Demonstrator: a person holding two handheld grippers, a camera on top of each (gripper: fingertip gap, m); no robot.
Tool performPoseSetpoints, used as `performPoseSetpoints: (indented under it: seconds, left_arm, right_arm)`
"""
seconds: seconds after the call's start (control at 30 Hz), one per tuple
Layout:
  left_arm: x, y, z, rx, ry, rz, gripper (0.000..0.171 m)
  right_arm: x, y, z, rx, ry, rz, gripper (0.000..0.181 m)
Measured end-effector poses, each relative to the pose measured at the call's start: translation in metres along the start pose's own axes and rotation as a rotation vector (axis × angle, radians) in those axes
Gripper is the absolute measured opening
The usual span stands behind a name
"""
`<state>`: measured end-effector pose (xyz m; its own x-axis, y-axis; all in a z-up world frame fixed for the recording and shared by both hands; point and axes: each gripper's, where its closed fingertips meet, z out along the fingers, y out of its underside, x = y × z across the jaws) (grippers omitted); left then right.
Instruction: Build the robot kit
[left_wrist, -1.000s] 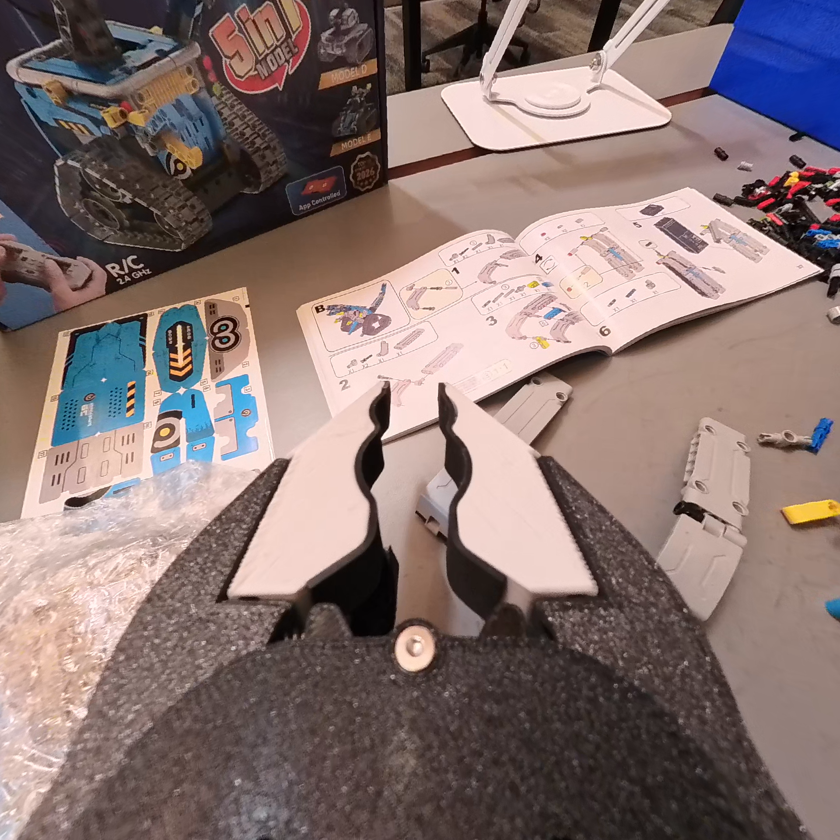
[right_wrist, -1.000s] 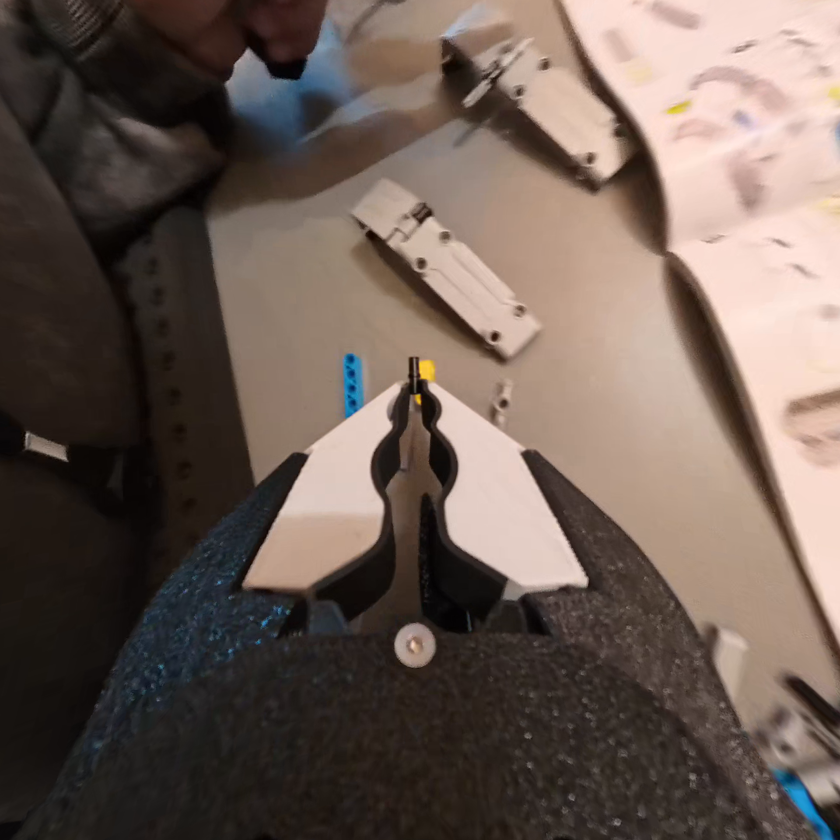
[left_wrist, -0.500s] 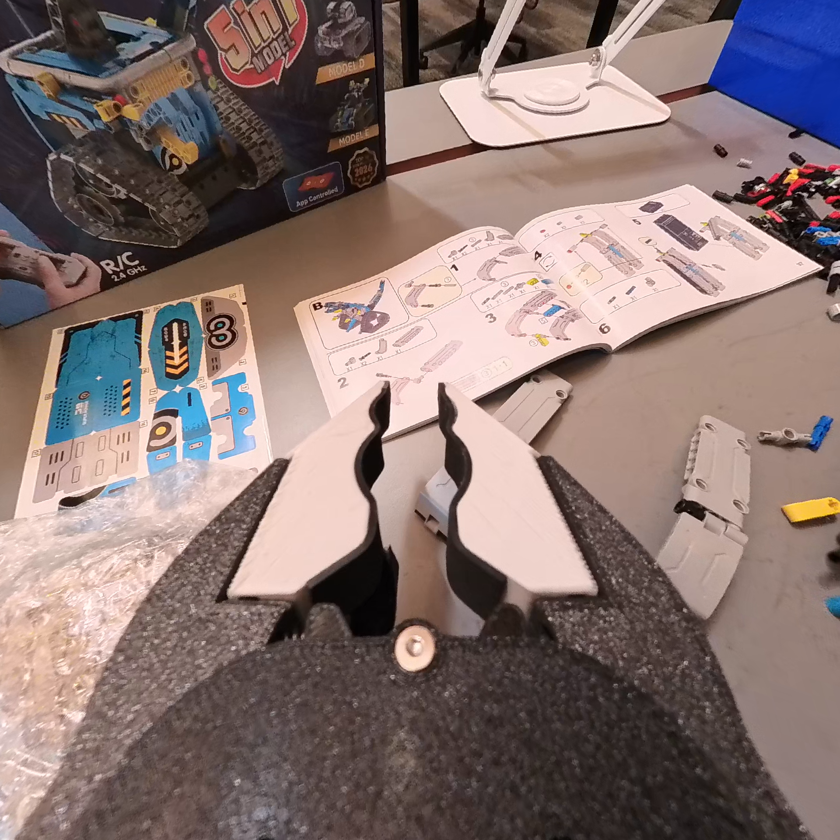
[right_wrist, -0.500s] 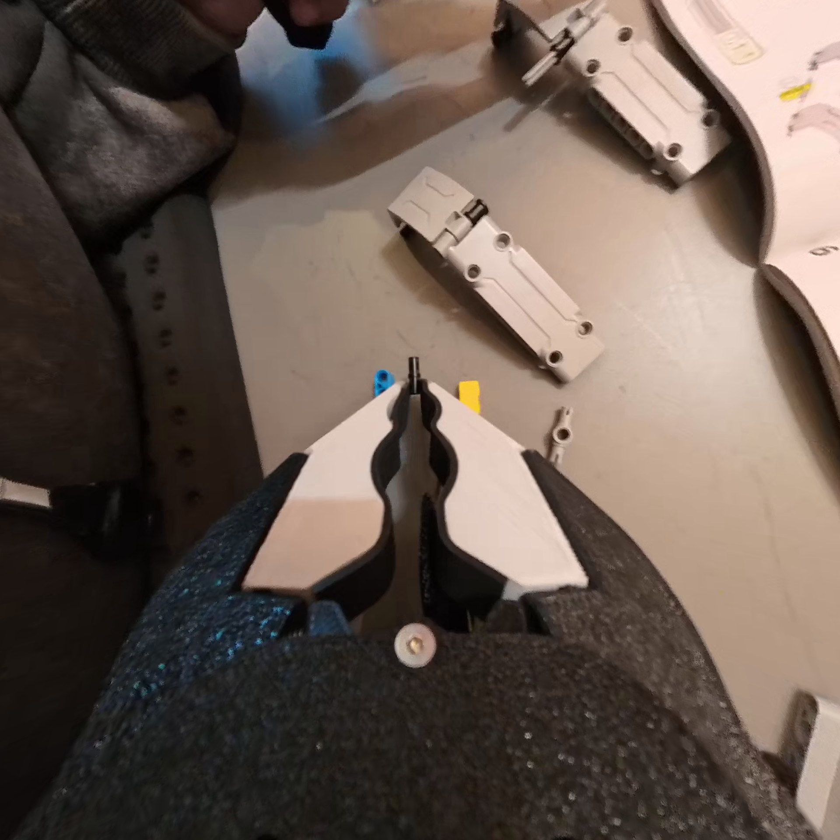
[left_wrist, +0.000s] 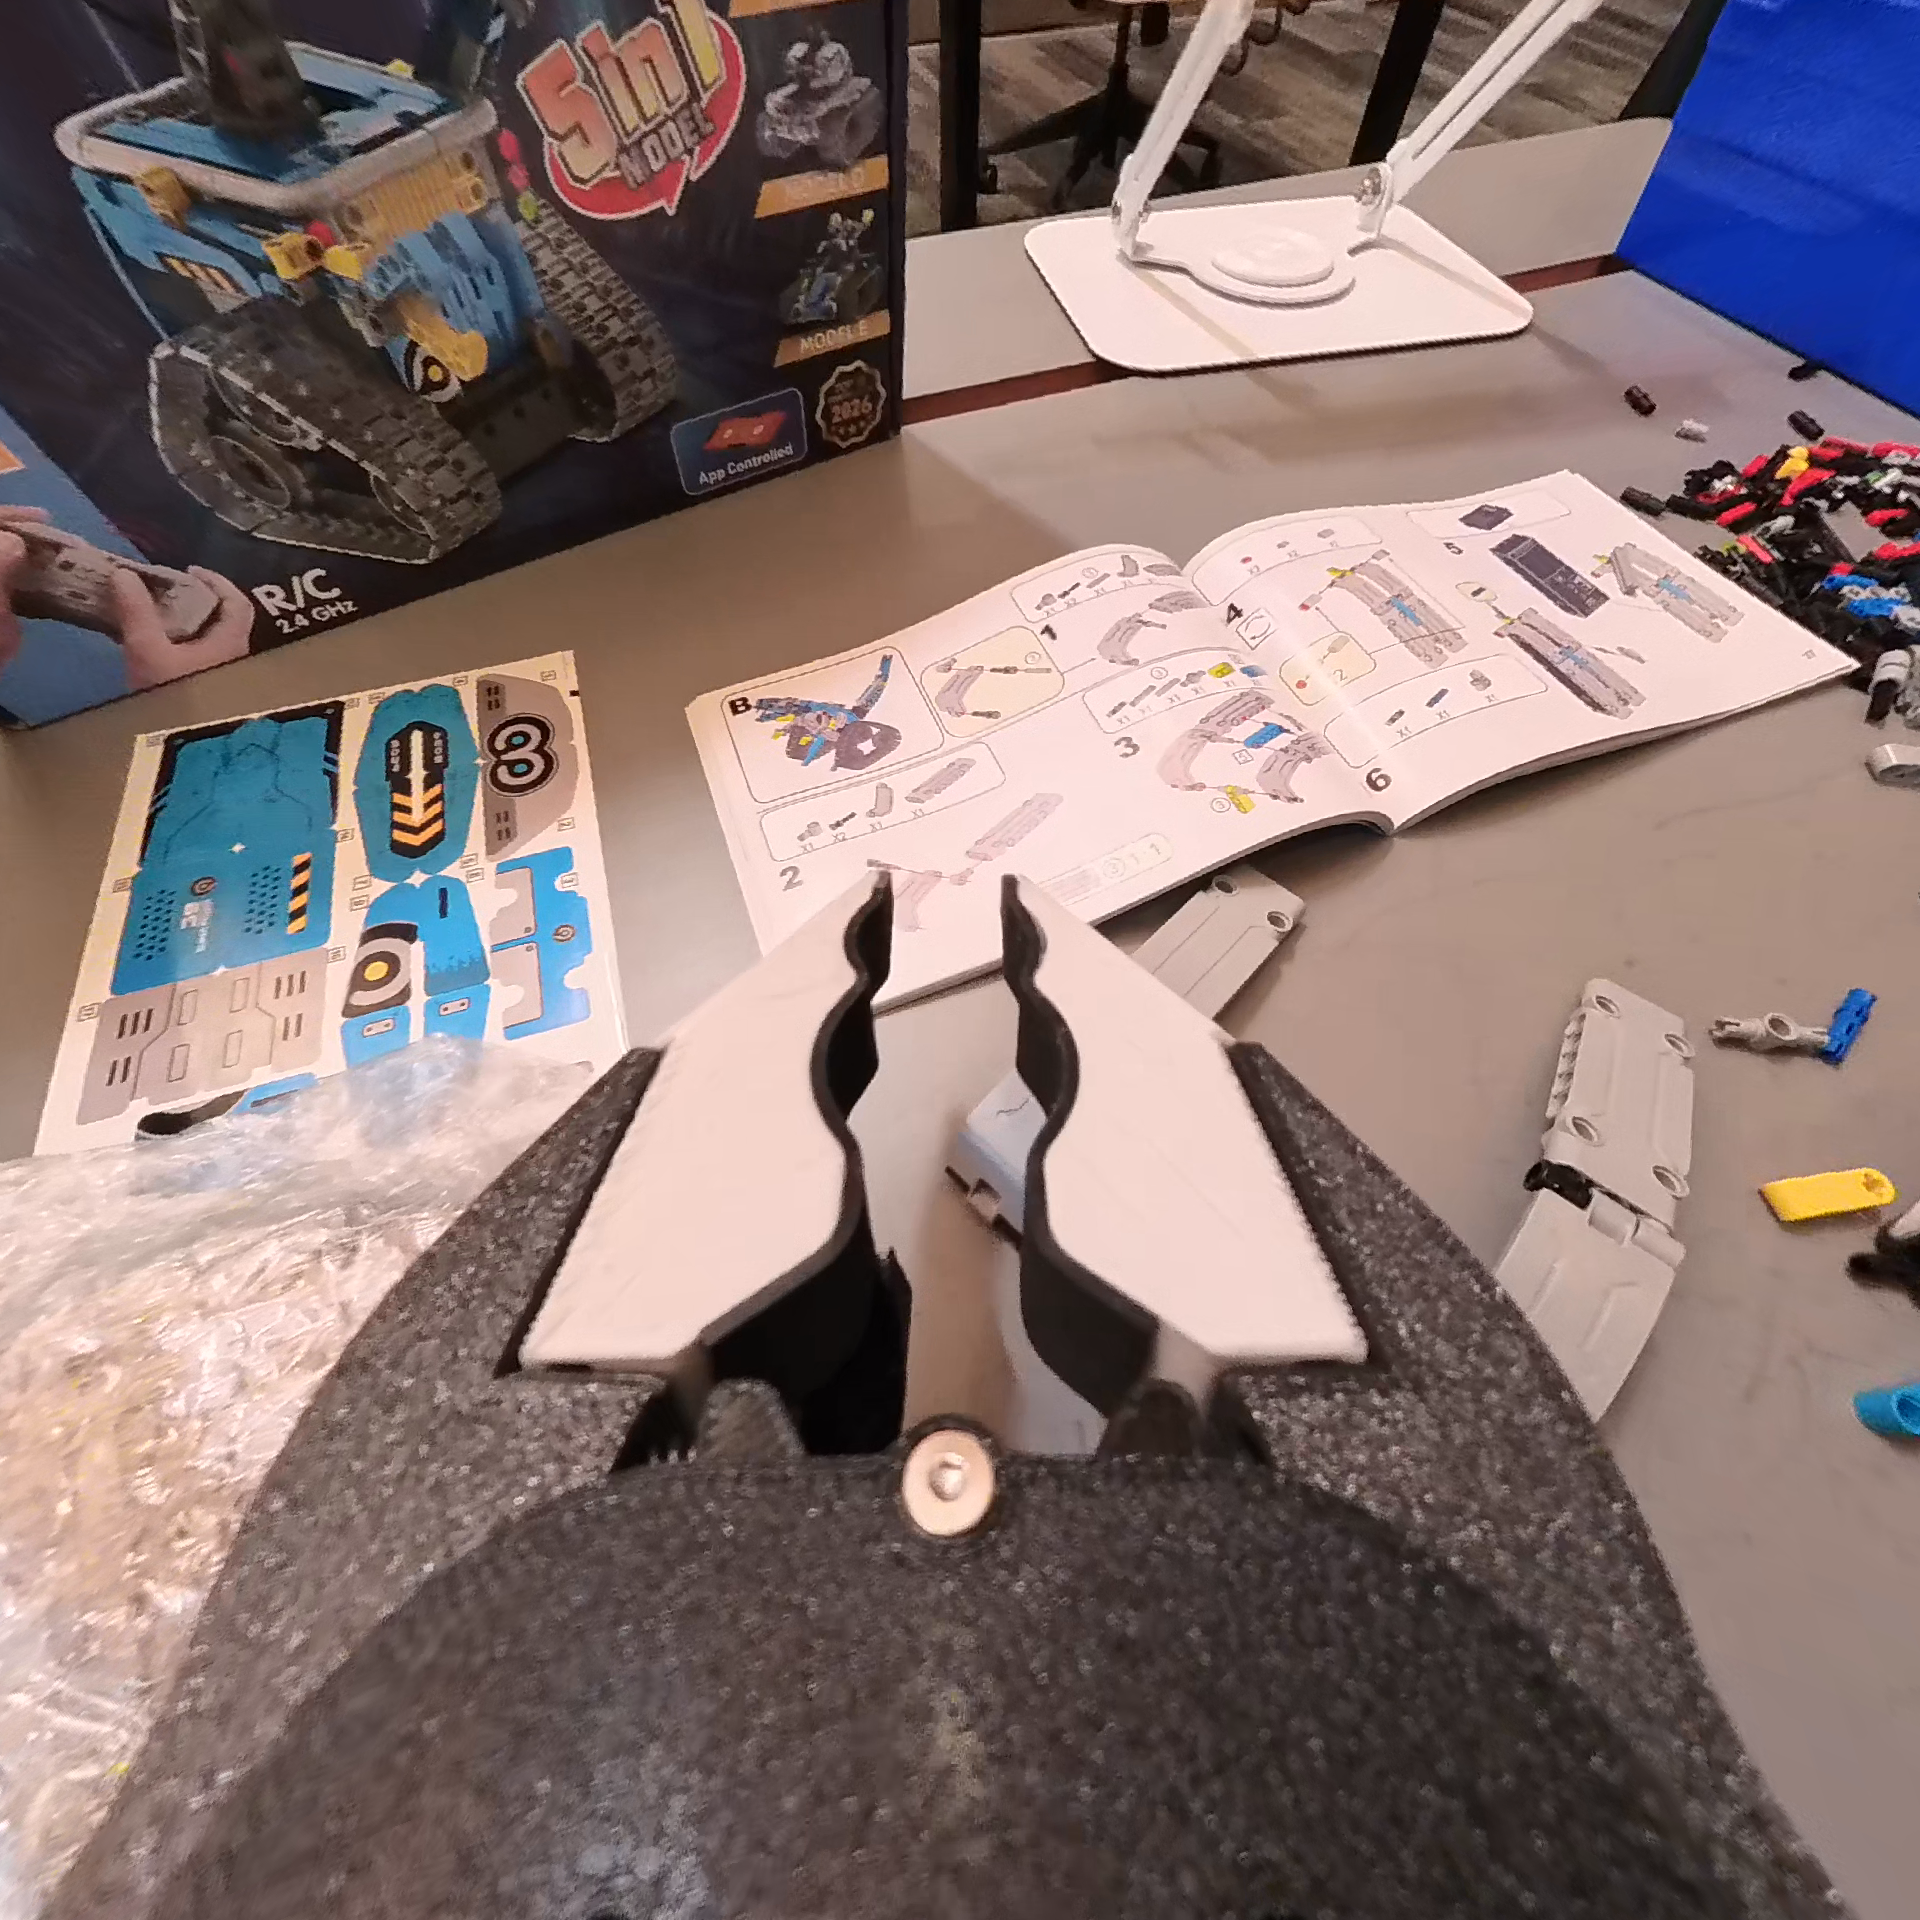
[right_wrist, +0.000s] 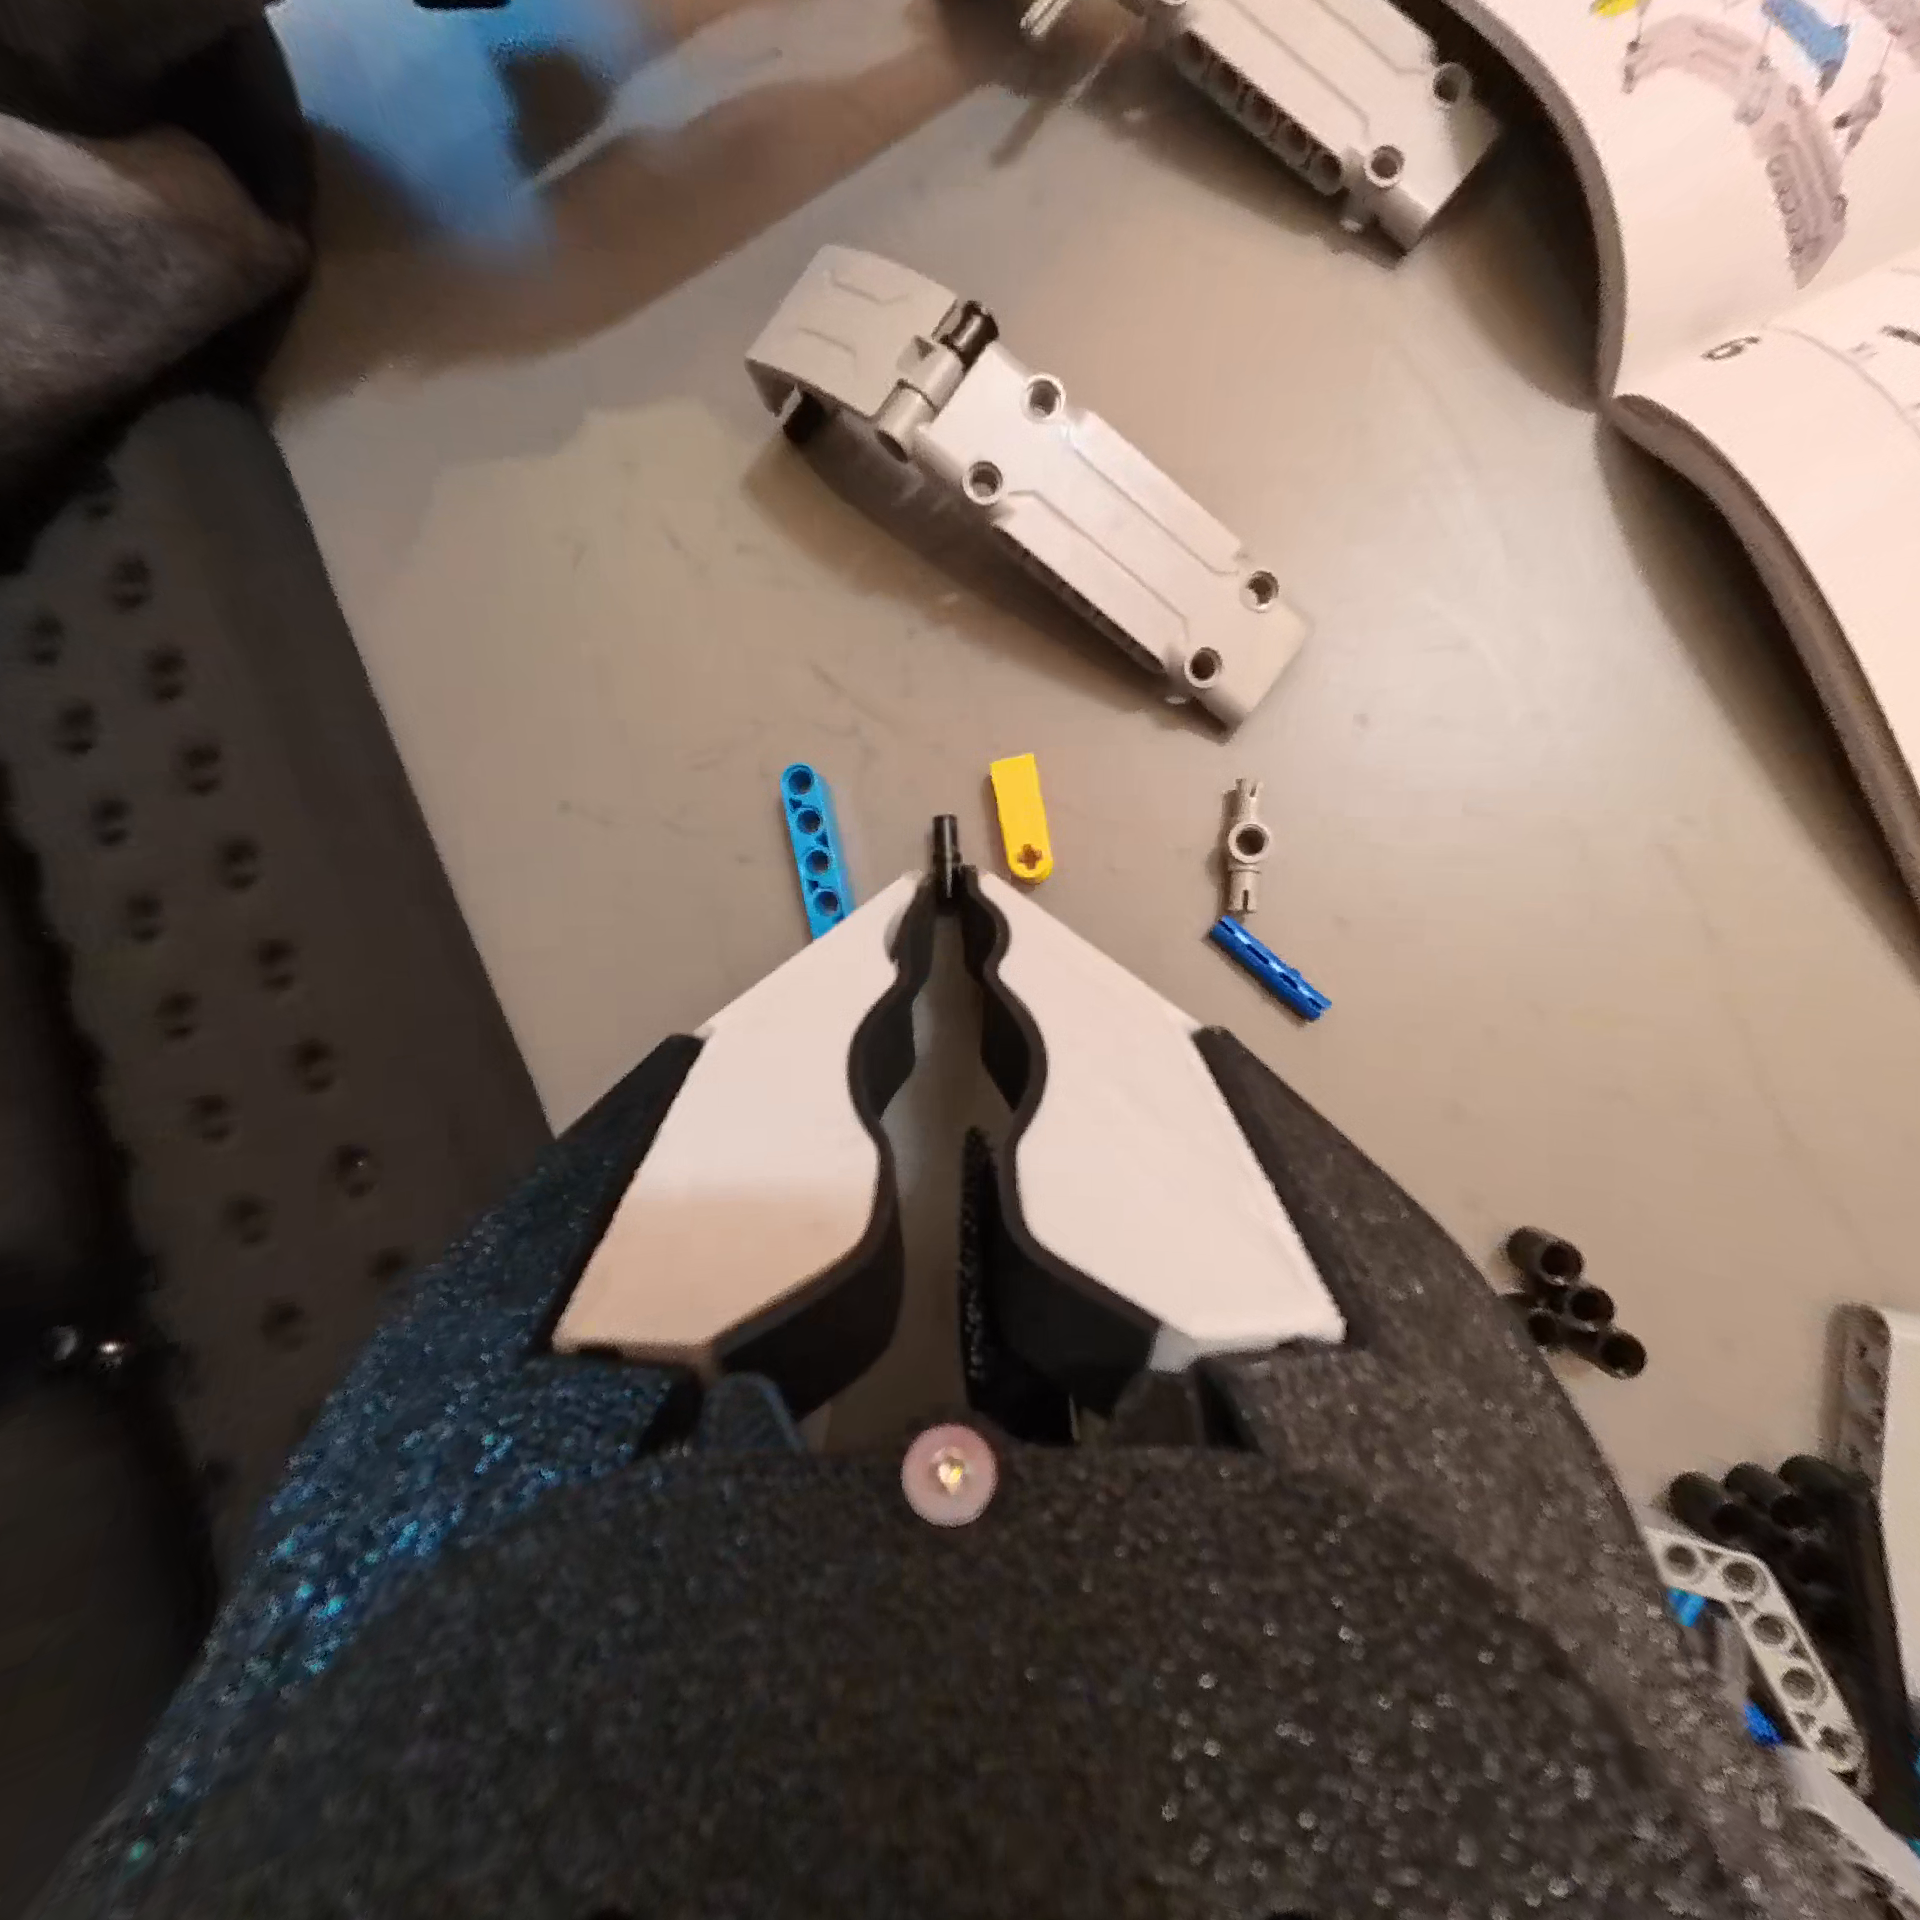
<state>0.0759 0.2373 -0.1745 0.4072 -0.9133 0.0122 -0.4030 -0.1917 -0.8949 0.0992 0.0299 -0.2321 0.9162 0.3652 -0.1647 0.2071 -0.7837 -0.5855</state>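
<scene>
The right gripper (right_wrist: 948, 883) has its fingers drawn narrow, pinching a small black pin (right_wrist: 944, 847) at the very tips; the pin sticks out forward beyond them. It hangs above the grey surface (right_wrist: 1455, 935), over a loose row of small parts: a light blue beam (right_wrist: 816, 852) just left of the tips, a yellow piece (right_wrist: 1021, 816) just right of them, then a grey connector (right_wrist: 1247, 847) and a dark blue axle (right_wrist: 1270, 968) farther right. Beyond this row lies a grey hinged panel (right_wrist: 1029, 488), flat and apart from the small parts, and at the far edge a second grey panel (right_wrist: 1320, 114) sits beside the open instruction booklet (right_wrist: 1766, 312). A cluster of black tubes (right_wrist: 1569, 1299) lies near right.

The left gripper (left_wrist: 945, 904) has its fingers moderately apart with nothing between them. It hovers over the near edge of the booklet, and the second grey panel shows partly under its right finger; whether they touch I cannot tell. Crinkled clear wrap (left_wrist: 208, 1299) lies at its near left, a sticker sheet (left_wrist: 332, 894) beyond that, and a printed toy box (left_wrist: 416, 312) stands at the far left. A white stand base (left_wrist: 1278, 281) is far off, and a heap of small mixed parts (left_wrist: 1818, 520) lies at the far right
</scene>
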Motion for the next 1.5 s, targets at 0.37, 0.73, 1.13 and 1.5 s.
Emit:
performPoseSetpoints:
  seconds: [0.37, 0.73, 1.13, 1.5]
  left_arm:
    - [0.005, -0.011, -0.009, 0.065, 0.039, -0.071, 0.020]
    - [0.025, -0.017, -0.013, 0.093, 0.102, -0.062, 0.020]
    - [0.029, -0.009, -0.007, 0.058, 0.111, -0.034, 0.020]
    - [0.061, -0.029, -0.020, 0.163, 0.264, 0.012, 0.020]
  right_arm:
    - [-0.018, 0.008, -0.027, 0.049, -0.032, -0.021, 0.014]
    - [0.013, 0.008, -0.033, 0.116, 0.197, -0.007, 0.012]
    - [0.057, -0.015, -0.010, 0.154, 0.281, 0.063, 0.015]
    - [0.047, -0.047, -0.023, 0.337, 0.058, 0.259, 0.006]
